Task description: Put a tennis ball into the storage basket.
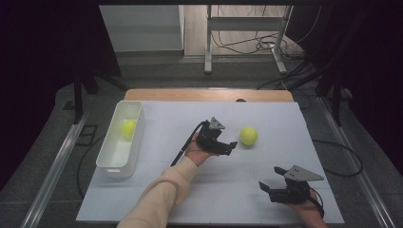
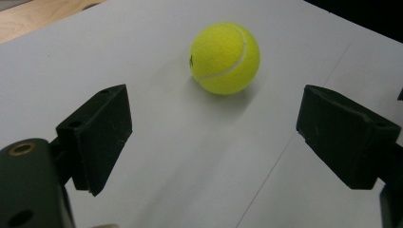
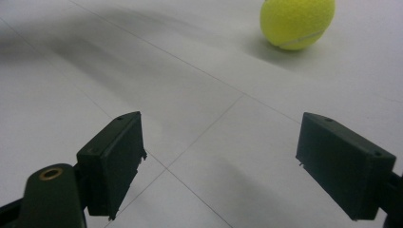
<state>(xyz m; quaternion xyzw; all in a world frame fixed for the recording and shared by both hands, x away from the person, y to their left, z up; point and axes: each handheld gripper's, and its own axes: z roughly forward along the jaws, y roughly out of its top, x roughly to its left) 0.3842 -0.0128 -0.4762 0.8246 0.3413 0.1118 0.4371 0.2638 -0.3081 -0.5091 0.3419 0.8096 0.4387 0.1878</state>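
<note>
While the left tool (image 1: 227,145) reaches toward the loose ball (image 1: 248,136) in the middle of the counter (image 1: 190,199), its jaws stand wide apart with nothing between them, and the ball sits just ahead of them, apart from both pads. The right tool (image 1: 272,179) rests near the front right of the counter, likewise spread wide and holding nothing, with the ball well ahead of it.

The likeliest trouble, as I judge it, is a nudge: a ball on a smooth flat sheet rolls at the slightest touch, so if one pad meets it before the other, it may roll off toward the far edge. Closing too early would pinch only the near curve and squirt it forward.

Counted: two balls, one loose on the counter and a second ball (image 1: 128,128) lying inside the white bin (image 1: 115,166) at the left; one bin; two tools.
</note>
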